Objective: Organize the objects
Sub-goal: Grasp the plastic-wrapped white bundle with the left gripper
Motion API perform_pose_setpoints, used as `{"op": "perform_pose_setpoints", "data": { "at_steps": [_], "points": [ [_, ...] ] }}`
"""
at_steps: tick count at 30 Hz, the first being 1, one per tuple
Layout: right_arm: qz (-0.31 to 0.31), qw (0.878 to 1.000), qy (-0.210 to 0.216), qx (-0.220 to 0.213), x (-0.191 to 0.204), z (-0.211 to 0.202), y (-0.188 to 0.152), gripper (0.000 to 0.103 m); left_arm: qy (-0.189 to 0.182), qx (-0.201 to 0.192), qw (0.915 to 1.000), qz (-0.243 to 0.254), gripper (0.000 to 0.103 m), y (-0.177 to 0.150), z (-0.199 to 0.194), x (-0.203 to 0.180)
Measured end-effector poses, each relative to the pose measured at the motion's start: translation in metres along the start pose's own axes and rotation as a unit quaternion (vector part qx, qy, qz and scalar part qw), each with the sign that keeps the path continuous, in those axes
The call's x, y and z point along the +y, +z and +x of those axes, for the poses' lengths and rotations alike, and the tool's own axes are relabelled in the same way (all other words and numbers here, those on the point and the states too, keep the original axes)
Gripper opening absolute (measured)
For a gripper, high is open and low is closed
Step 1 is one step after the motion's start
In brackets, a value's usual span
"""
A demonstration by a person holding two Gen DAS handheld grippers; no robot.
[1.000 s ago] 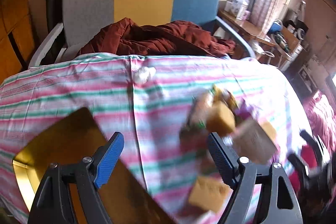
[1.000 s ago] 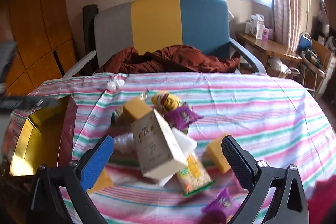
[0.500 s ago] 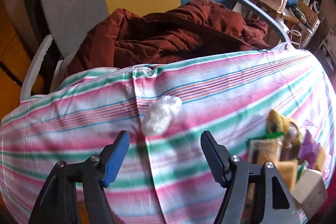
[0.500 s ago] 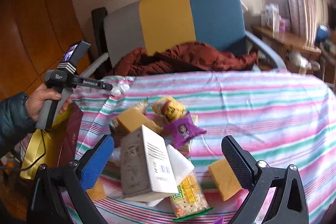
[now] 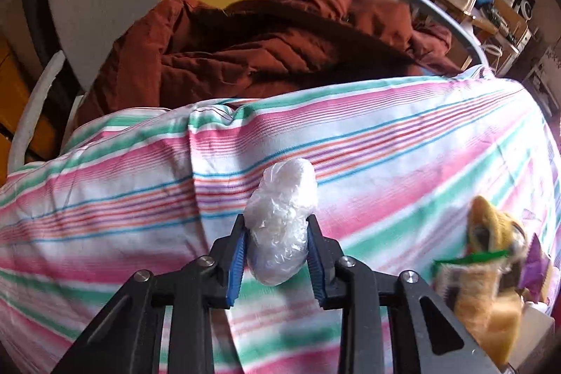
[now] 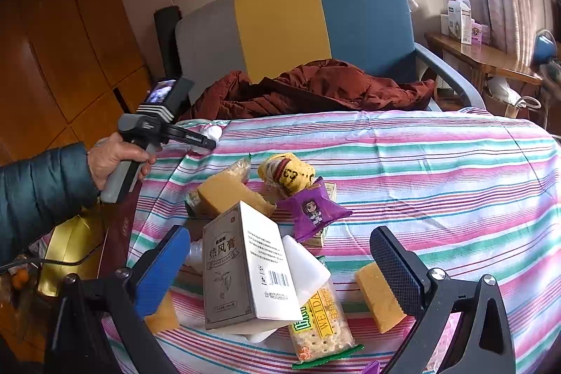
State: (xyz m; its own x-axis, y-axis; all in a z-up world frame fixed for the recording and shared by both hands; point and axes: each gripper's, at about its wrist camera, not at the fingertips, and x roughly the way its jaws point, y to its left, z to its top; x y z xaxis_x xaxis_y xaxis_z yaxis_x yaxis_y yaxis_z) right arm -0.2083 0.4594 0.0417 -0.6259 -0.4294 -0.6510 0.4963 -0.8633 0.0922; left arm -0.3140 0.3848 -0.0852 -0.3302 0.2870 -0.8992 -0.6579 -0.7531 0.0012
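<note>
A: How far along is the tidying?

B: Barely begun, I'd say. The left gripper [image 5: 277,235] is clamped on a crumpled plastic bag [image 5: 280,219] at the far edge; the right gripper [image 6: 280,269] hangs spread wide over the snack pile [image 6: 280,226].

A: And the surface?

B: A striped tablecloth [image 6: 438,184], a tricolour chair [image 6: 298,23] behind, and a gold box [image 6: 66,247] beside it.

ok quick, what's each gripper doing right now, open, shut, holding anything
Left gripper: shut on the crumpled white plastic bag.
Right gripper: open, holding nothing, hovering over the snack pile around the white box.
</note>
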Motion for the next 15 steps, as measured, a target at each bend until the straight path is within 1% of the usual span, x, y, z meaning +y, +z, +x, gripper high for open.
{"op": "perform_pose_setpoints", "data": {
  "at_steps": [2, 4, 6, 8, 11, 12, 15],
  "points": [
    [0.004, 1.000, 0.003, 0.000, -0.001, 0.000, 0.000, 0.103, -0.008, -0.018, 0.9998, 0.004, 0.030, -0.008, -0.016, -0.004],
    [0.001, 1.000, 0.005, 0.003, 0.000, 0.001, 0.000, 0.103, -0.031, -0.031, 0.9990, -0.008, 0.030, -0.021, -0.040, -0.006],
    [-0.008, 1.000, 0.005, 0.009, 0.004, 0.003, -0.002, 0.103, -0.041, -0.039, 0.9984, -0.010, 0.031, -0.032, -0.060, -0.011],
    [-0.021, 0.999, 0.011, 0.022, 0.010, 0.007, -0.003, 0.103, -0.051, -0.050, 0.9974, -0.010, 0.031, -0.048, -0.083, -0.018],
    [-0.060, 0.997, 0.011, 0.041, 0.027, 0.015, -0.009, 0.103, -0.055, -0.074, 0.9957, -0.010, 0.031, -0.077, -0.124, -0.026],
    [-0.077, 0.996, 0.007, 0.047, 0.034, 0.018, -0.011, 0.103, -0.060, -0.084, 0.9946, -0.011, 0.031, -0.087, -0.137, -0.028],
    [-0.099, 0.993, -0.001, 0.058, 0.045, 0.026, -0.015, 0.103, -0.067, -0.117, 0.9906, -0.017, 0.031, -0.117, -0.176, -0.030]
  ]
}}
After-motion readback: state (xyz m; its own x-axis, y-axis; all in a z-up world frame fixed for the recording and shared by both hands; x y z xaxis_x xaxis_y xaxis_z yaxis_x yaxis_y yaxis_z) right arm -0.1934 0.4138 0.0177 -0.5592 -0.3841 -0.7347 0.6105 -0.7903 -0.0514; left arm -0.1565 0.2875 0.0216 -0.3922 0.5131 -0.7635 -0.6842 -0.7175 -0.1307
